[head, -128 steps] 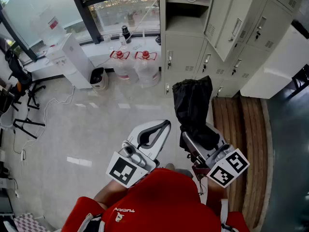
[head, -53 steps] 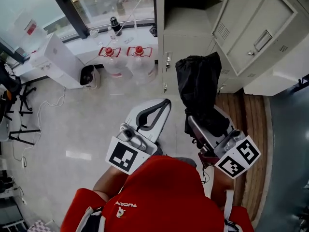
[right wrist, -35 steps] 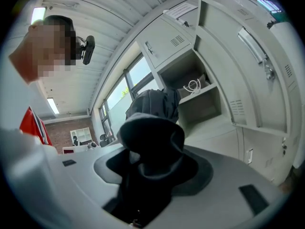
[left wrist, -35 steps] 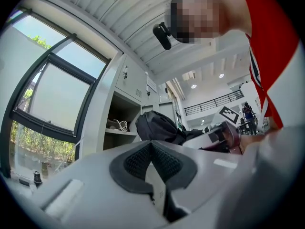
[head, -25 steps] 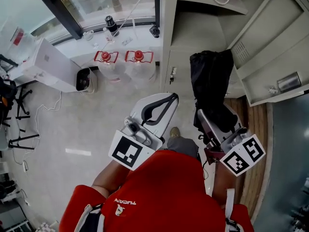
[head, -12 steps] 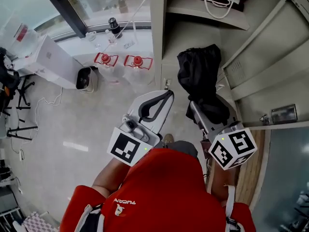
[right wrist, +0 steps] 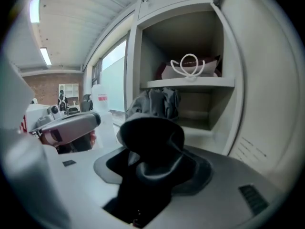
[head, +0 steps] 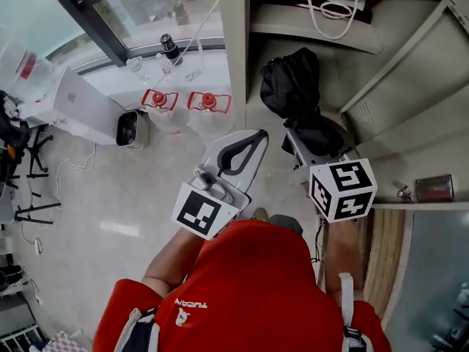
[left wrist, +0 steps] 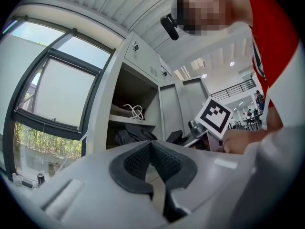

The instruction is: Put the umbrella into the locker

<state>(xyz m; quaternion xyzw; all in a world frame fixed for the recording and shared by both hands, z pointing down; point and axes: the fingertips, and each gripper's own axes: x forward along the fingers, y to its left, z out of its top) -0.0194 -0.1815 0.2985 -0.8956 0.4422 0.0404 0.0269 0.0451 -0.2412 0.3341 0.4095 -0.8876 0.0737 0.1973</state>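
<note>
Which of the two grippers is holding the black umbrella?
The right gripper: the black umbrella is clamped between its jaws. The left gripper is shut on nothing.

Shirt: red, small white lettering on the back.
Straps: pale, 1 over each shoulder.
Left gripper: light grey shell, black ribbed fingers, black-and-white marker cube.
Right gripper: same grey shell, second cube showing 2 faces.

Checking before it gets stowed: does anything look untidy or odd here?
The umbrella in the right gripper is loosely bunched, its black fabric billowing instead of wrapped tight. In the open locker, a white cord loops on the upper shelf. Nothing looks spilled or damaged.
</note>
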